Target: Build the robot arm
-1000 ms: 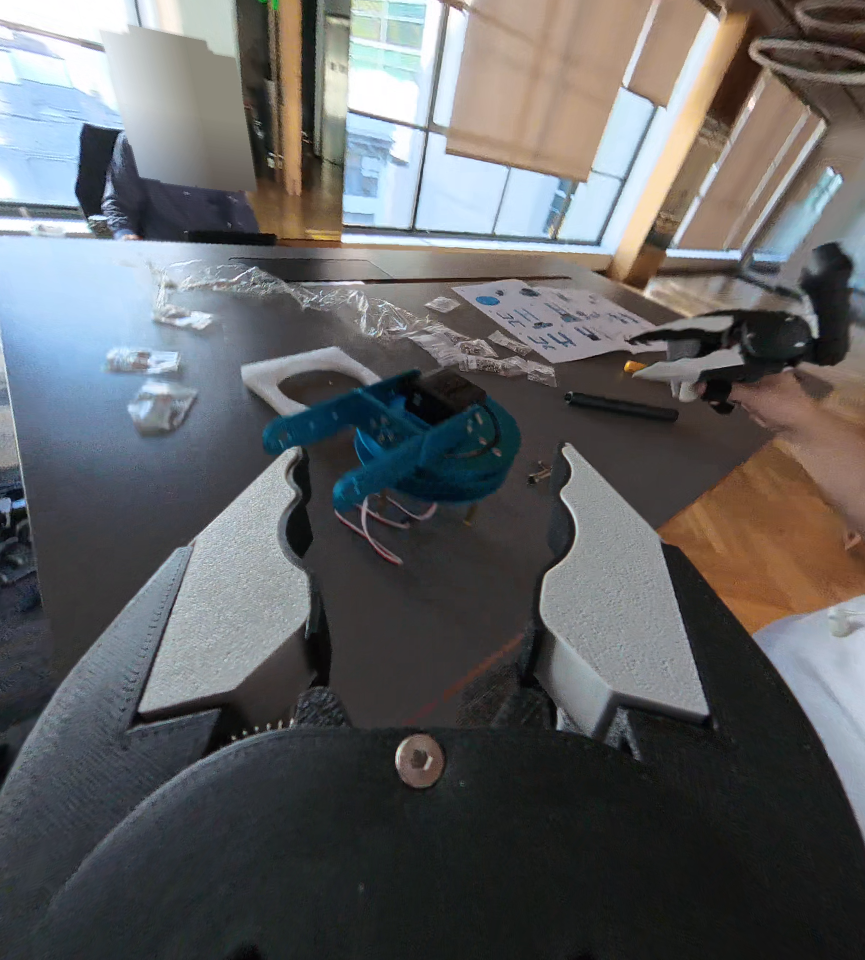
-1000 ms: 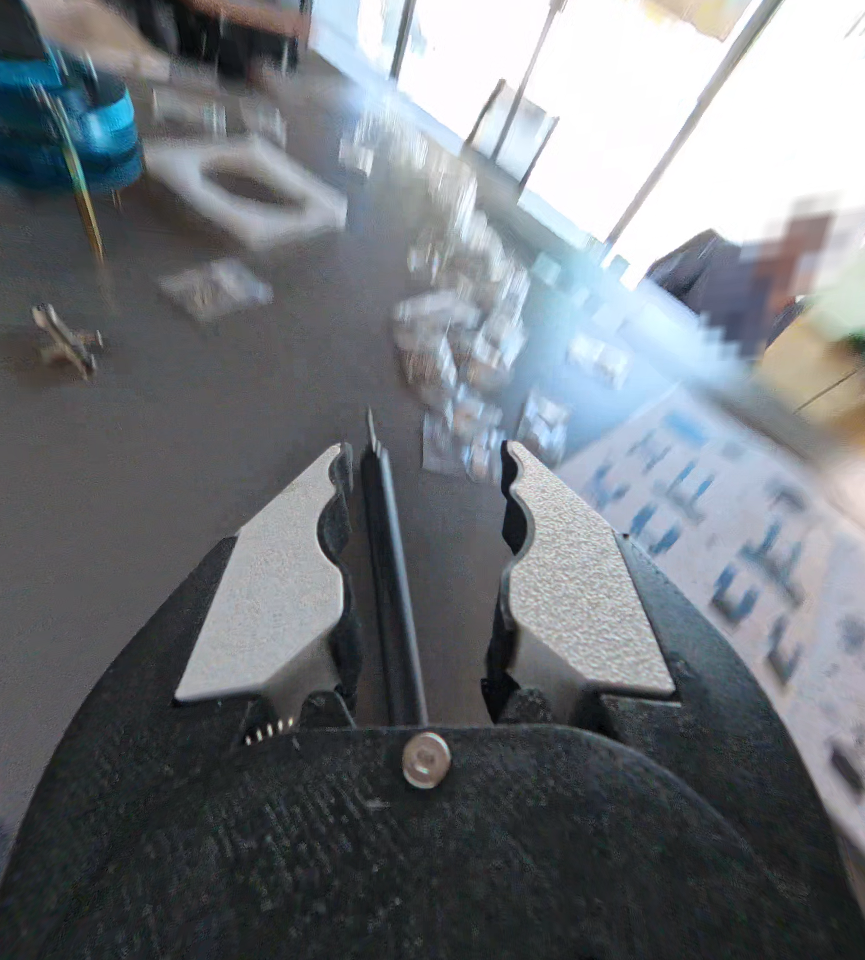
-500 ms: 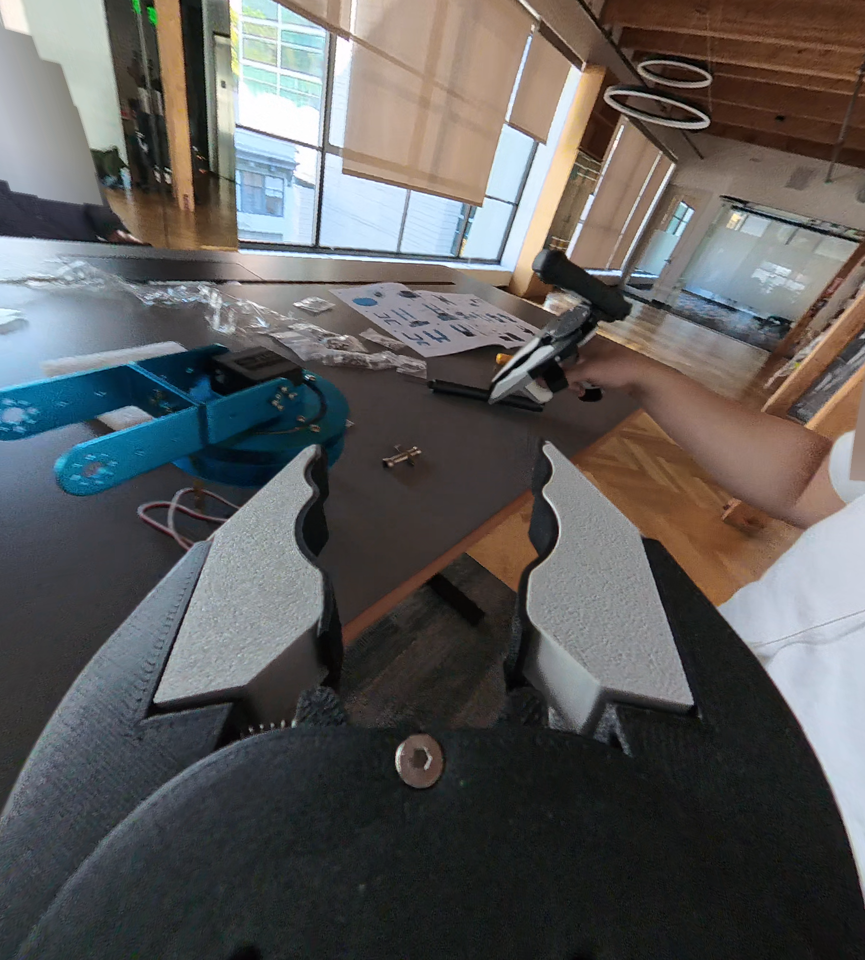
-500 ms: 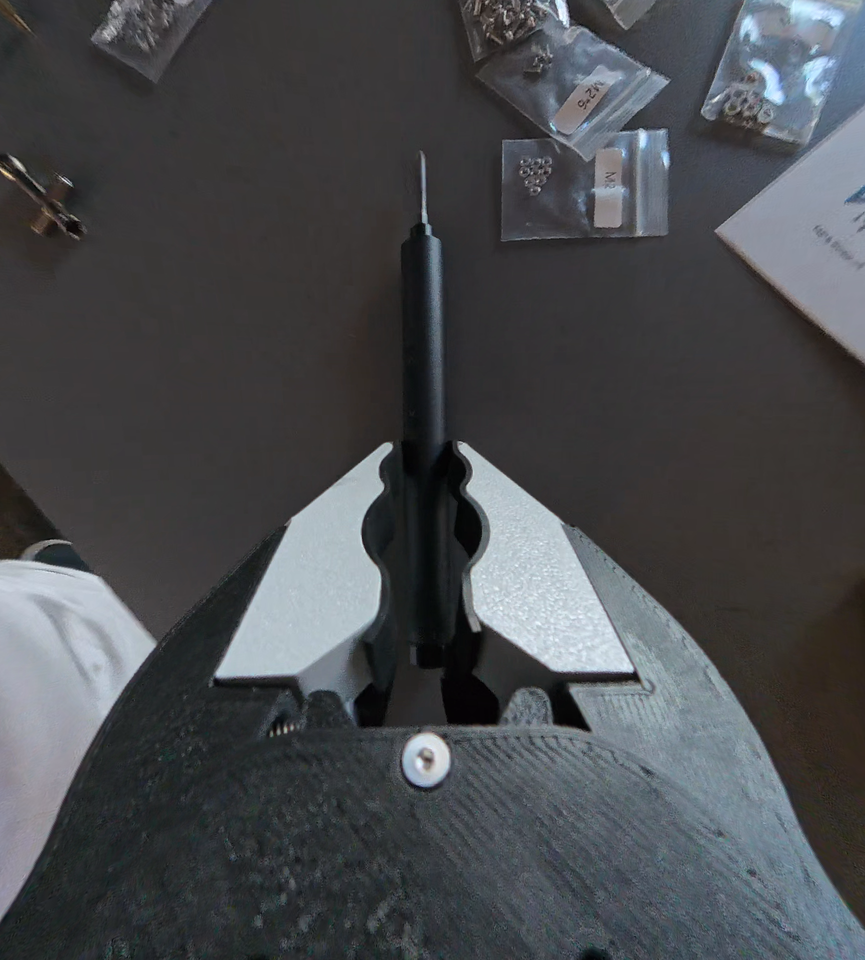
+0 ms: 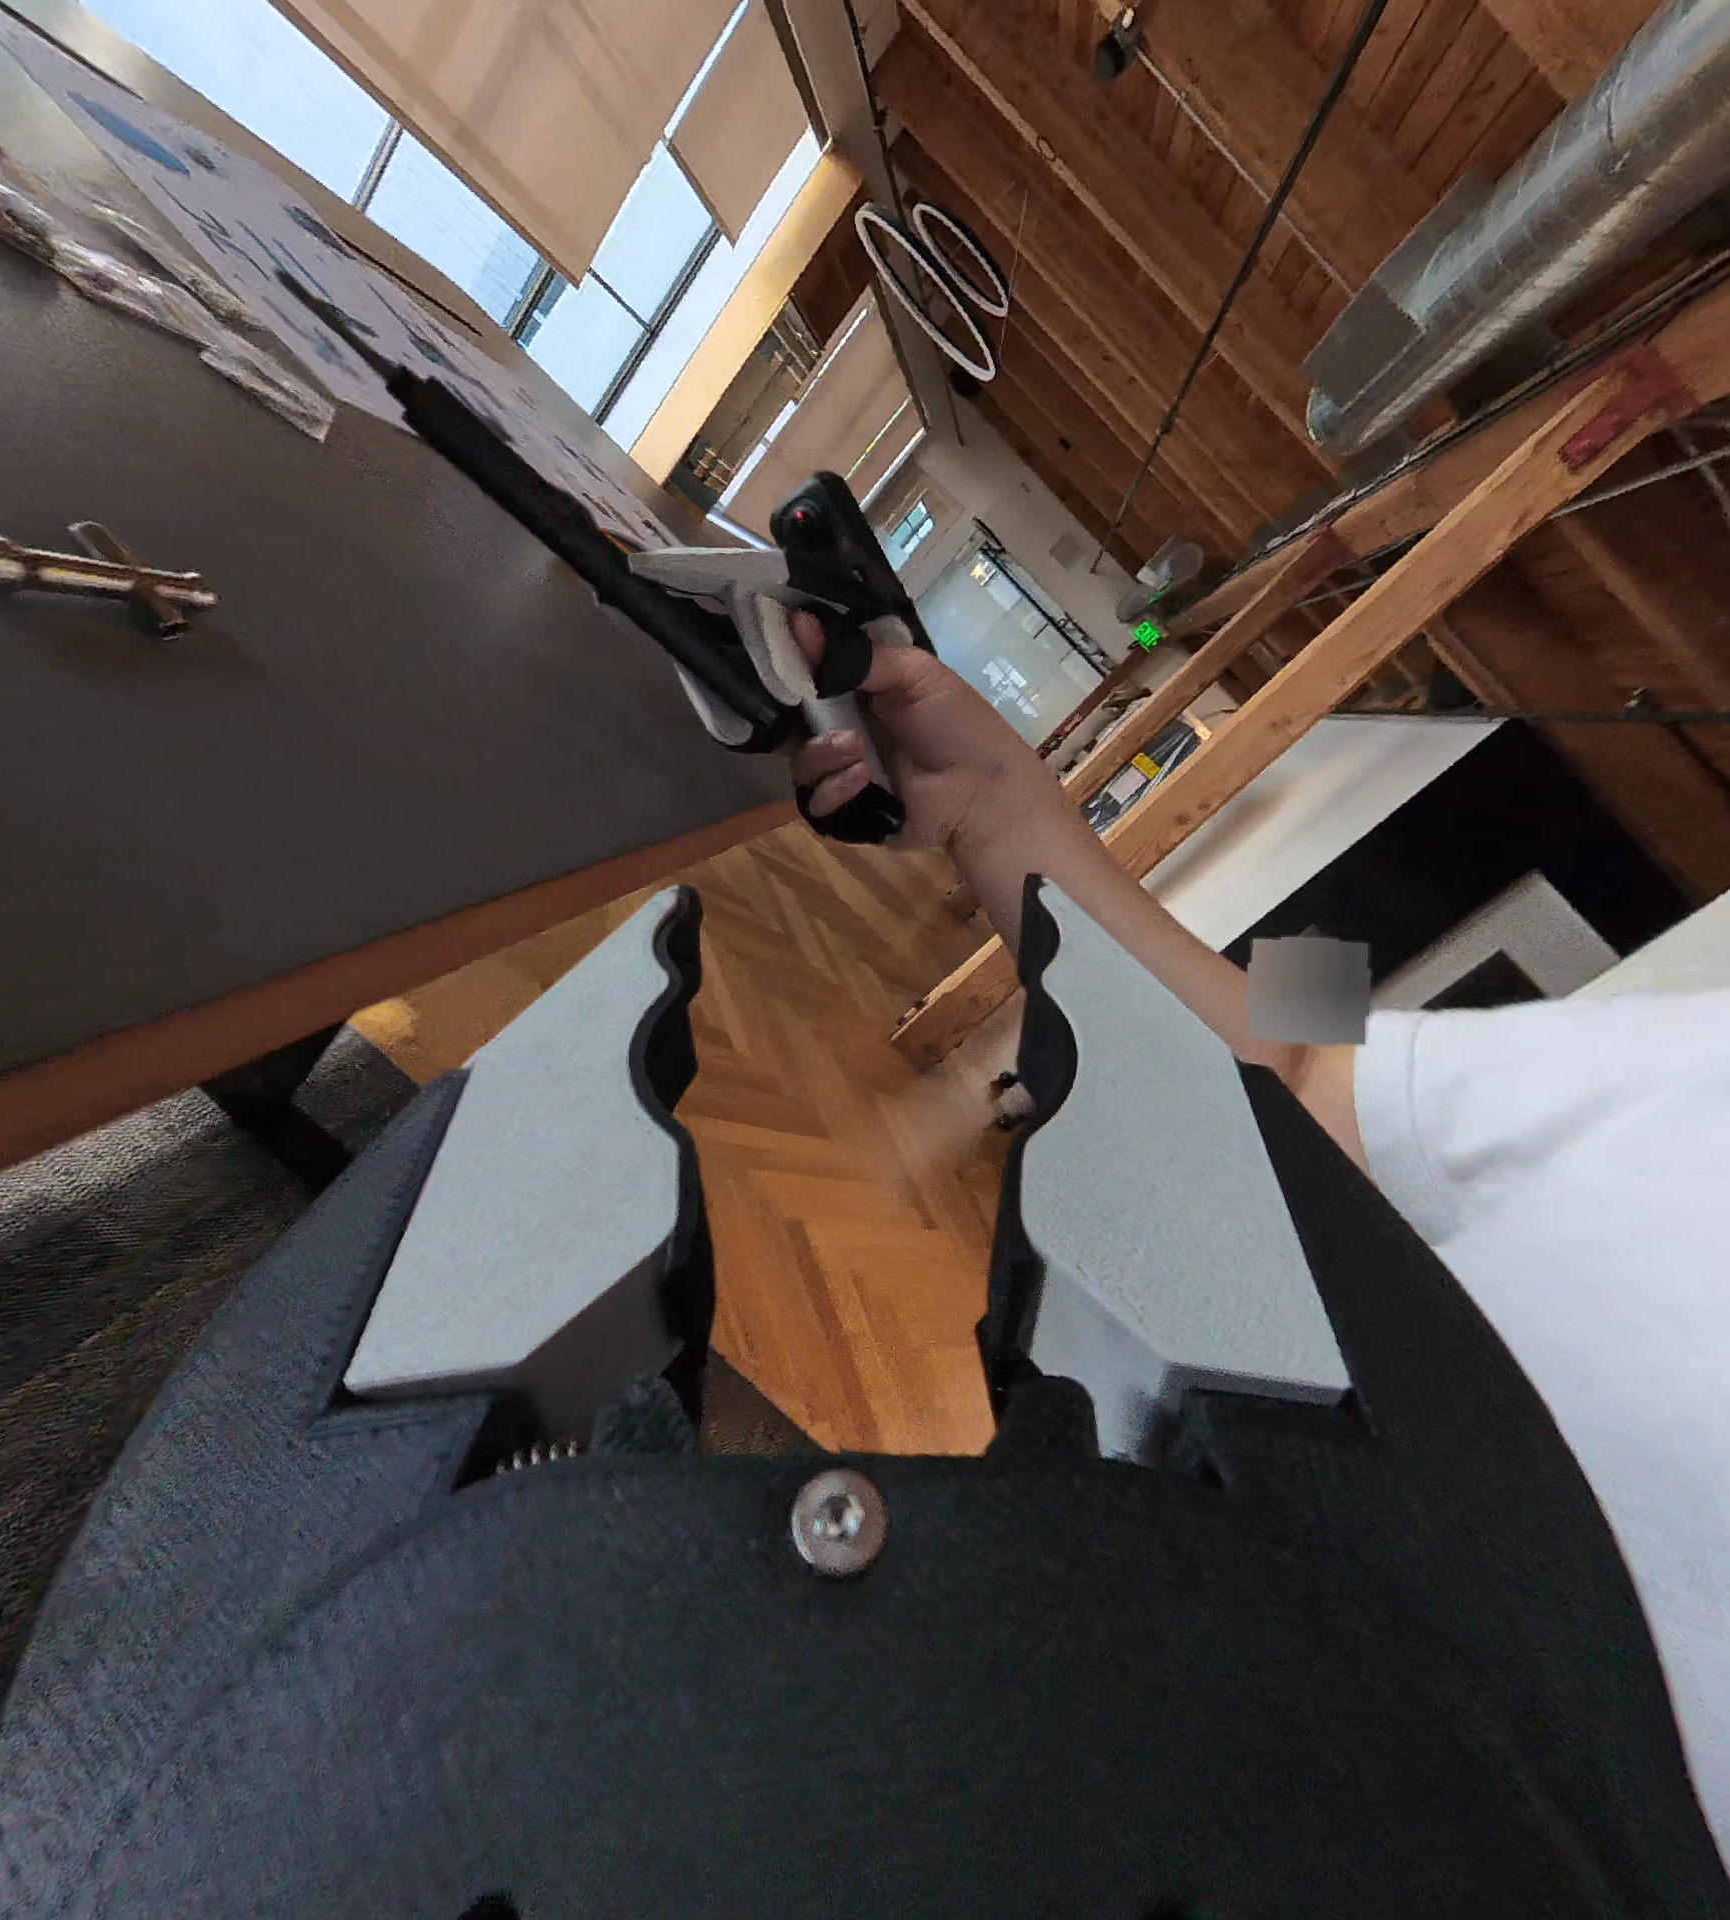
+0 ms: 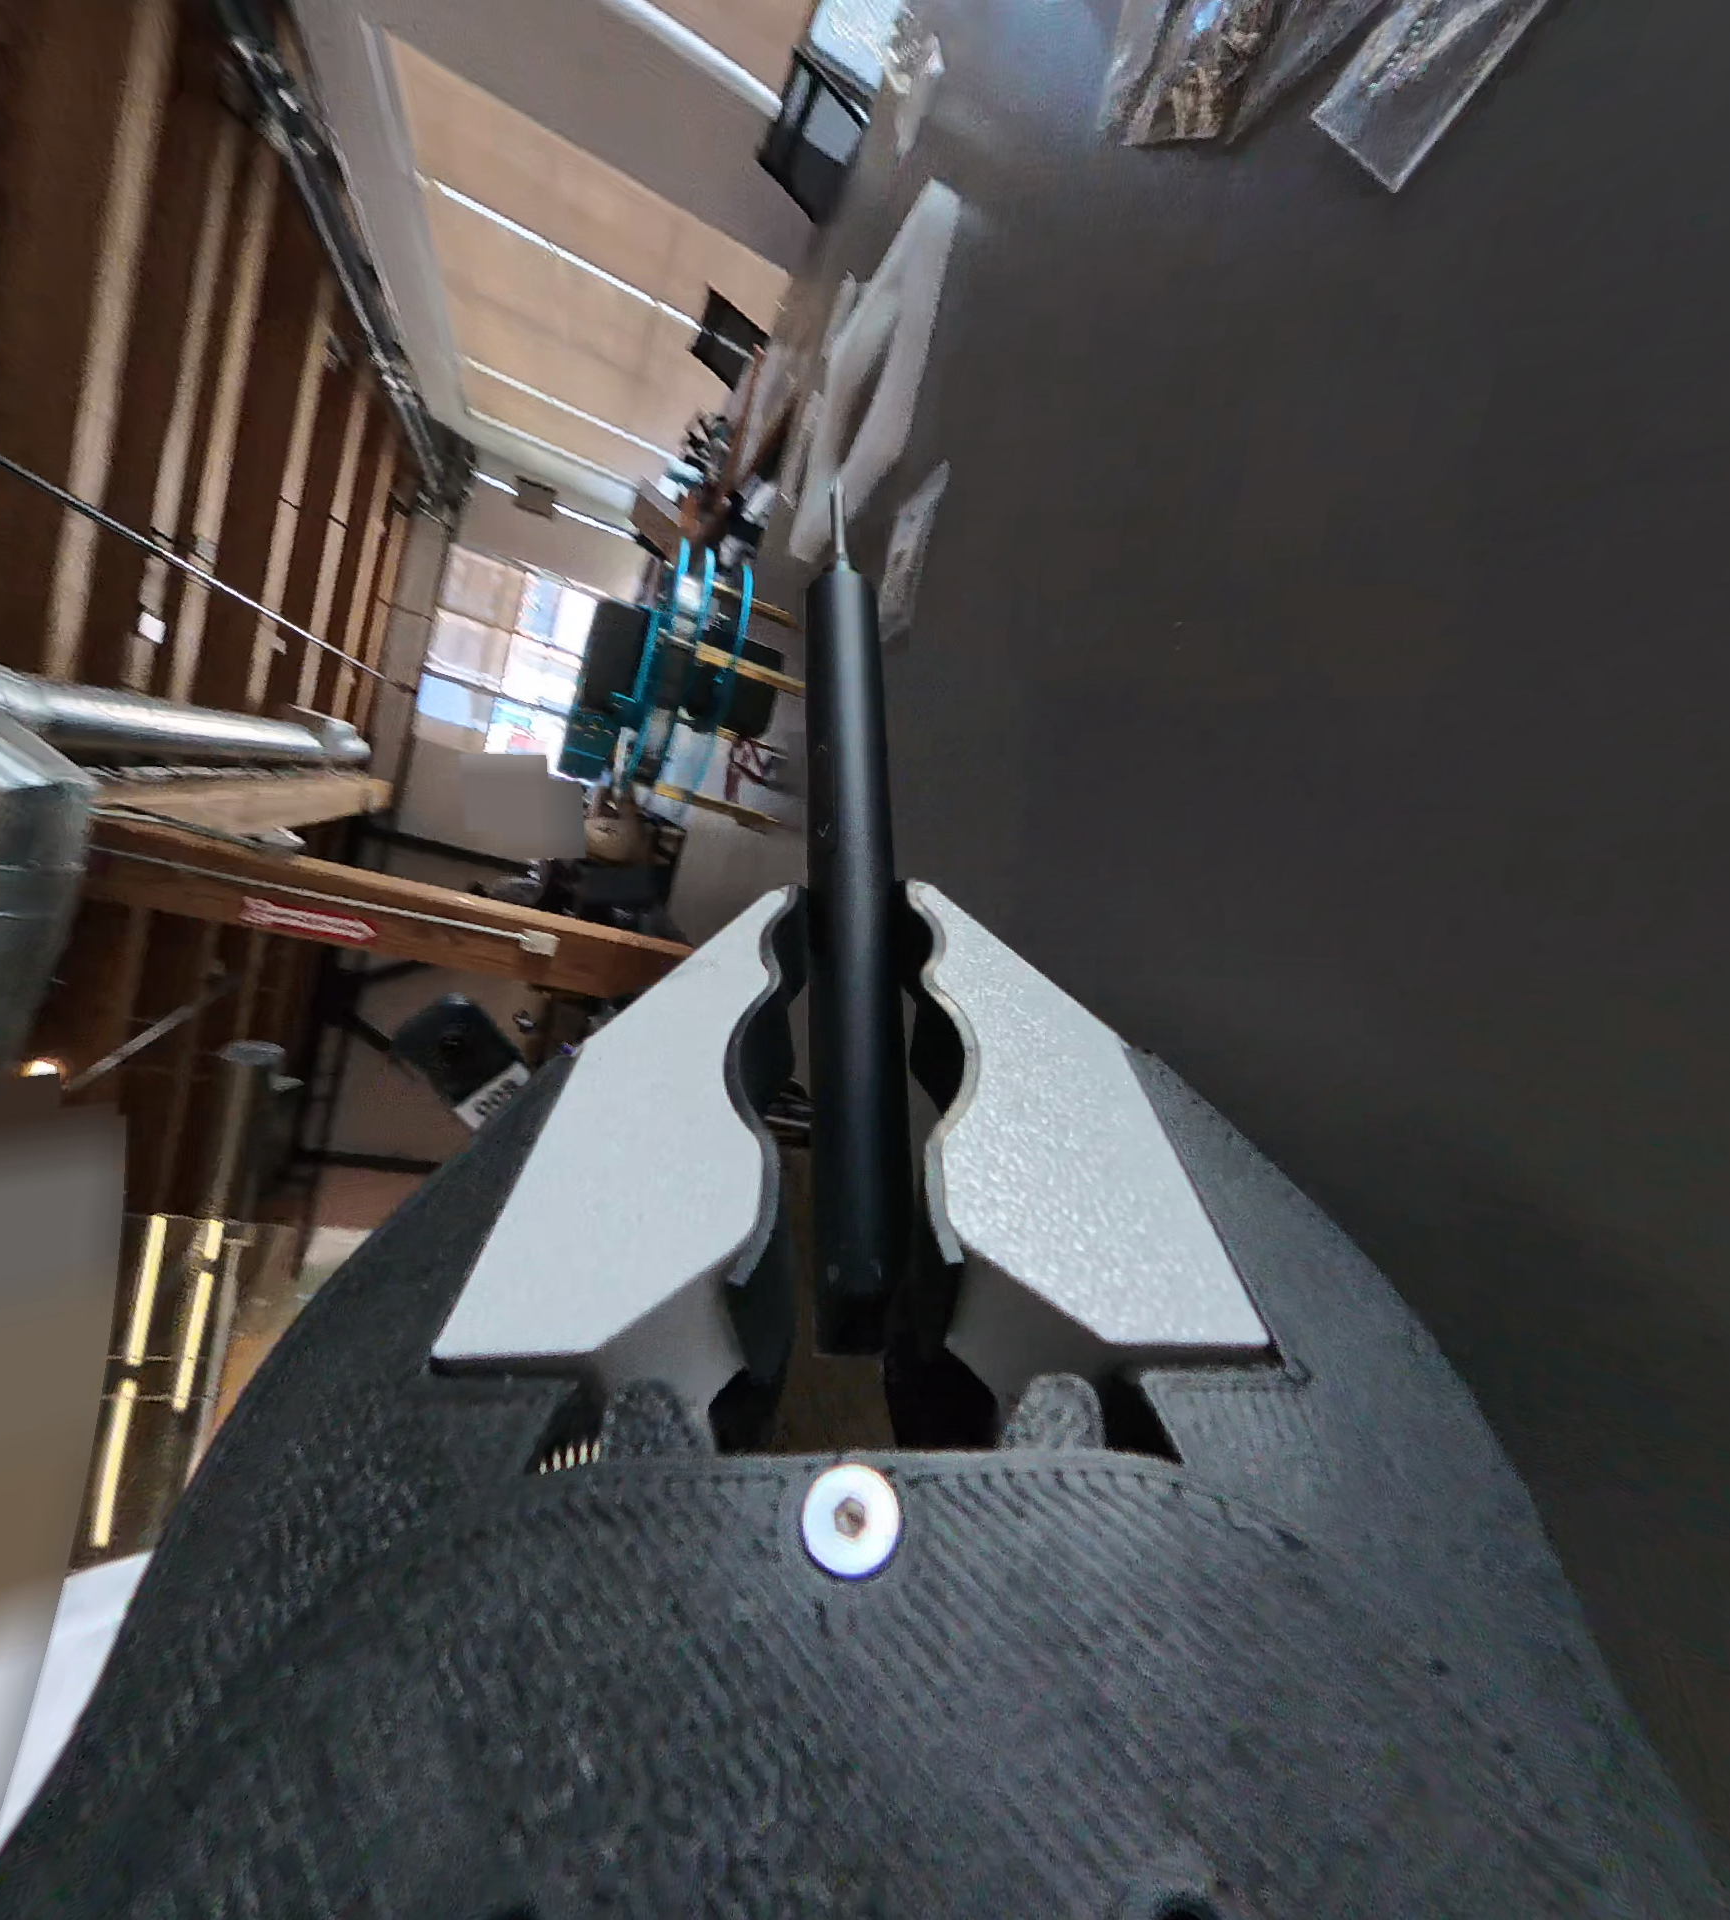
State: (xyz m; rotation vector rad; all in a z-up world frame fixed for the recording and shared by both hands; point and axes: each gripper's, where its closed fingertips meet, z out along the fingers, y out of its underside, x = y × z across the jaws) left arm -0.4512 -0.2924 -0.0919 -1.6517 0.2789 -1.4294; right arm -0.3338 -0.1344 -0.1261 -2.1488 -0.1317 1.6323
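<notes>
My right gripper (image 6: 848,904) is shut on a black pen-shaped screwdriver (image 6: 845,790); its thin metal tip points ahead toward a blue metal assembly (image 6: 679,665) on the dark table (image 6: 1360,727). The view is rolled sideways. In the left wrist view the same gripper (image 5: 726,623), in a person's hand, holds the screwdriver (image 5: 549,499) lifted above the table (image 5: 269,748) near its edge. My left gripper (image 5: 856,904) is open and empty, off the table's edge over the wooden floor.
A small metal cross wrench (image 5: 82,577) lies on the table. Clear bags of small parts (image 6: 1360,73) and a printed sheet (image 5: 248,239) lie farther along it. A white foam piece (image 6: 887,332) lies past the screwdriver tip. The person's arm (image 5: 1100,914) reaches across the right. My right fingertips sit around 20 centimeters from my left ones.
My right gripper shut on the screwdriver and lifted it off the table, rolling sideways. My left gripper swung right, away from the blue assembly, past the table's edge.
</notes>
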